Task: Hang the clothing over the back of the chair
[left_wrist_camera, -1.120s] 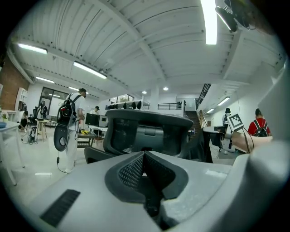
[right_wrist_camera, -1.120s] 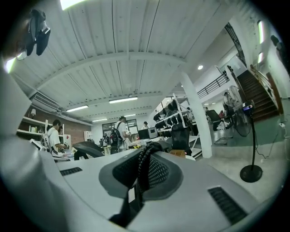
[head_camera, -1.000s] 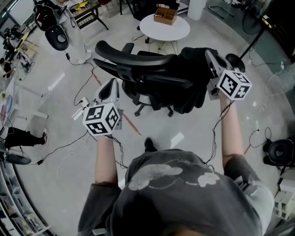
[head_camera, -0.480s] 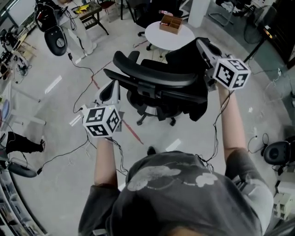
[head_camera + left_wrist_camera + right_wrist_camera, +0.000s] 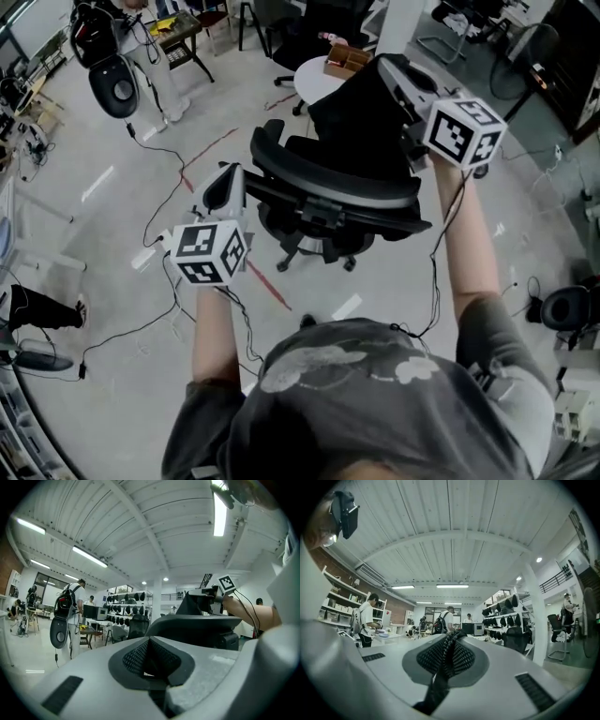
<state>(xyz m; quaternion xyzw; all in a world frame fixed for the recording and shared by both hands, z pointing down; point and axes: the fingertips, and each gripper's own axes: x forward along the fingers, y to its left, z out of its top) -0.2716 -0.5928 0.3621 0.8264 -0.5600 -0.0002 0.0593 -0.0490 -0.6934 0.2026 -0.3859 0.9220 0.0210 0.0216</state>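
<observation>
A black office chair (image 5: pixel 330 192) stands on the floor in front of me, its curved backrest top toward me. My right gripper (image 5: pixel 396 77) is shut on a black piece of clothing (image 5: pixel 361 127) and holds it raised above the chair's back. In the right gripper view a strip of that black clothing (image 5: pixel 440 679) is pinched between the pads of the right gripper (image 5: pixel 449 645). My left gripper (image 5: pixel 225 187) hovers left of the chair, shut and empty. The left gripper (image 5: pixel 149 641) looks toward the backrest (image 5: pixel 197 626), with the clothing (image 5: pixel 191 605) above it.
A round white table (image 5: pixel 319 80) with a wooden box (image 5: pixel 343 62) stands behind the chair. Cables and a red tape line (image 5: pixel 267 286) run over the grey floor. A person with a backpack (image 5: pixel 98 42) stands at the far left by a desk. Another chair base (image 5: pixel 567 309) is at the right.
My right gripper has lifted the black clothing from beside the chair's right side to above its backrest. The left gripper has drifted slightly closer to the chair.
</observation>
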